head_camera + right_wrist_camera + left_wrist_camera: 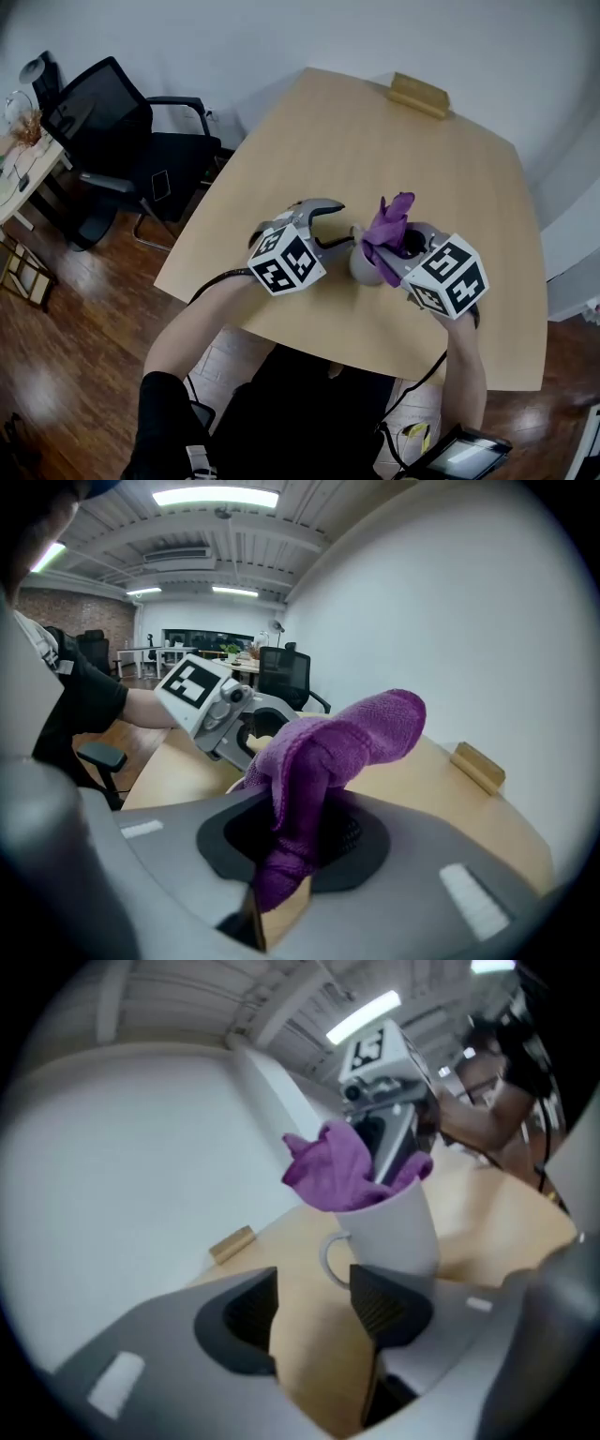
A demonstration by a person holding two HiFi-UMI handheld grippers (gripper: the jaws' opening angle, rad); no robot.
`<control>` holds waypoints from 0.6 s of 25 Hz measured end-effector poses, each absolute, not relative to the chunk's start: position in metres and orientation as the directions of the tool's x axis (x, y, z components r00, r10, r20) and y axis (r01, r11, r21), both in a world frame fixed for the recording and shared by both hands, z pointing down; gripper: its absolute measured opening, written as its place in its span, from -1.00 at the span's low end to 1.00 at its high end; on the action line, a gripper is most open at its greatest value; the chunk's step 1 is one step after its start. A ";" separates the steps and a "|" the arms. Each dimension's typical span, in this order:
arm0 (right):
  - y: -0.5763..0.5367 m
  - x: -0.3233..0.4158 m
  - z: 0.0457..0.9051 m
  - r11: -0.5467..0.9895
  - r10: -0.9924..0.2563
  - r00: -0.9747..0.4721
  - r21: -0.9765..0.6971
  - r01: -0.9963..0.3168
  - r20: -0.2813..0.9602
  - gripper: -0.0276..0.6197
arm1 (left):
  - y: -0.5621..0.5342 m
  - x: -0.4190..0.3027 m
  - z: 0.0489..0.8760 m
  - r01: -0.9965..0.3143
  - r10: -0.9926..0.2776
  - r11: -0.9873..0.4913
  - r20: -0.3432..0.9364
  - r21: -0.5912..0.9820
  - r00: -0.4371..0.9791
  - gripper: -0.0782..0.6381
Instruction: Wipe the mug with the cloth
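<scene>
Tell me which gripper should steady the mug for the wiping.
Left. The left gripper is open and empty, and the mug stands just ahead of its jaws, handle toward them. The right gripper is shut on the cloth, which is stuffed into the mug, so it should probably wipe.

The cloth [392, 225] is purple, soft and nappy, like fuzzy towelling. The mug [398, 1232] is white, smooth and faintly glossy. The table [356, 141] is pale matt wood, while the floor [56, 337] is darker, shinier wood. The left gripper [314, 1297] has a matt grey plastic shell, and its pads [384, 1307] are black and ribbed.
</scene>
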State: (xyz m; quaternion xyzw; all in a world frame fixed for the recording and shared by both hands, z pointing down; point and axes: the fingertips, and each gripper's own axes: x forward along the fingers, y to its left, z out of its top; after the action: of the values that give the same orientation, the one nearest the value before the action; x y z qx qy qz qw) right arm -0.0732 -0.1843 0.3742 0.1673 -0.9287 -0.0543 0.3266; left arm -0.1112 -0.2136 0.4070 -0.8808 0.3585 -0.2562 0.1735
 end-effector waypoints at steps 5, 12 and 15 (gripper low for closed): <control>-0.179 -0.073 0.373 0.961 -0.266 -0.781 0.219 -0.169 0.566 -0.69 | -0.208 -0.097 0.403 -0.352 -0.464 -0.877 0.385 -0.327 0.798 -0.33; -0.178 -0.075 0.366 0.915 -0.234 -0.785 0.403 0.022 0.573 -0.69 | -0.188 -0.081 0.417 -0.068 -0.227 -0.955 0.563 -0.290 0.795 -0.49; -0.175 -0.072 0.360 0.905 -0.241 -0.810 0.424 0.011 0.534 -0.69 | -0.178 -0.080 0.415 -0.031 -0.182 -0.964 0.569 -0.264 0.802 -0.50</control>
State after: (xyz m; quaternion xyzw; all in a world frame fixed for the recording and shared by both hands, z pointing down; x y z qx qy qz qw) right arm -0.0721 -0.1752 0.3598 0.0619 -0.9283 -0.2085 0.3016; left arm -0.0802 -0.1777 0.4152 -0.9413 0.0565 -0.3097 0.1218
